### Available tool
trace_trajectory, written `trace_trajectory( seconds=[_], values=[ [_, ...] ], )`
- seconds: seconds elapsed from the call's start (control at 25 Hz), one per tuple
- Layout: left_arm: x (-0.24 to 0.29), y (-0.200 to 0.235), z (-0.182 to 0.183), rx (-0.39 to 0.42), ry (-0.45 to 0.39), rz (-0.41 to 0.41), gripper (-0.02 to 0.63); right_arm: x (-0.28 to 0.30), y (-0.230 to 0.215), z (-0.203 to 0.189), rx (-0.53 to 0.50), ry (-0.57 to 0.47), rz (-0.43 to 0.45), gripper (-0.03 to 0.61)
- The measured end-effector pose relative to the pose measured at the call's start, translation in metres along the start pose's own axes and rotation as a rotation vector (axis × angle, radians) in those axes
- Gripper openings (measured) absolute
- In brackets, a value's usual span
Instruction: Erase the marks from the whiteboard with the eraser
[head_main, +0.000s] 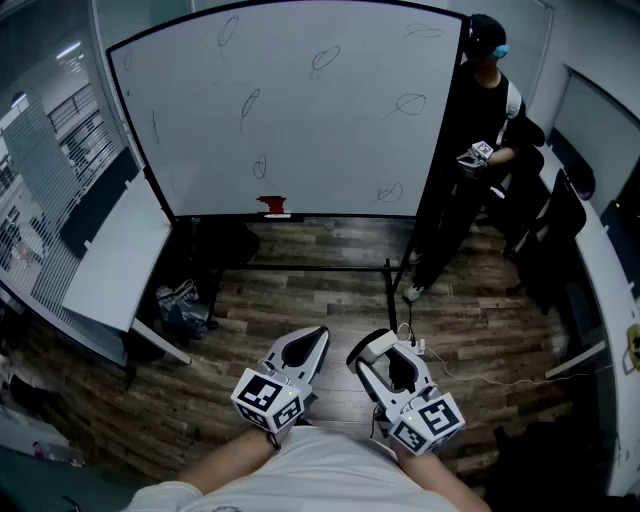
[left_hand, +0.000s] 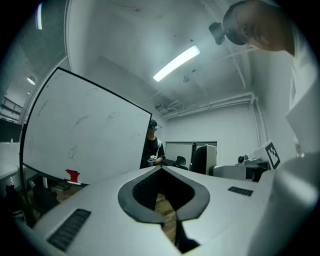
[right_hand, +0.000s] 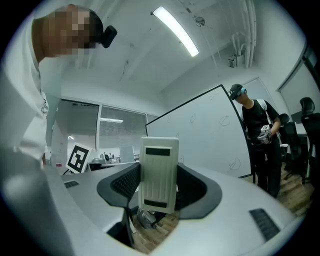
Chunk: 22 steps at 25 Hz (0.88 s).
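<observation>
While the left tongs (head_main: 314, 339) sit clenched and empty, the right tongs (head_main: 379, 353) clamp the eraser (right_hand: 159, 172) between them.

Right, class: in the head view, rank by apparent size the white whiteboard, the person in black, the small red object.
Largest: white whiteboard.
Then: person in black.
Smallest: small red object.
All similarly distant; no ties.

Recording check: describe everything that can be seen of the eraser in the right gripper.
The eraser is a cream-white rectangular block with rounded corners, plastic by its look. Its facing side has fine vertical ribs and a dark bar near each end. It stands upright, clamped between the jaws of the right gripper, one on each long side, well away from the whiteboard. Its wiping face is not shown.
</observation>
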<state>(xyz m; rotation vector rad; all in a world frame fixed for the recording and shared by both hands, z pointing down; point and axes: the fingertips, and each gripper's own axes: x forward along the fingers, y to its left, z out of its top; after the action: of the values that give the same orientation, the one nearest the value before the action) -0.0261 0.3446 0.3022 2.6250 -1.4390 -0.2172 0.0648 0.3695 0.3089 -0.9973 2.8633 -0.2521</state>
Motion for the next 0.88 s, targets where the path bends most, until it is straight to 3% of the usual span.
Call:
trace_trajectory(
  seconds=[0.32, 0.88],
  values=[
    [0.002, 0.064, 0.008, -0.007, -0.002, -0.005, 0.008, 0.064, 0.002, -0.008, 0.001, 0.009, -0.005, 0.239],
    [-0.007, 0.215, 0.054, 0.013, -0.012, 0.0, 0.006, 0.227, 0.023, -0.008, 0.035, -0.011, 0.019, 0.239]
  ],
)
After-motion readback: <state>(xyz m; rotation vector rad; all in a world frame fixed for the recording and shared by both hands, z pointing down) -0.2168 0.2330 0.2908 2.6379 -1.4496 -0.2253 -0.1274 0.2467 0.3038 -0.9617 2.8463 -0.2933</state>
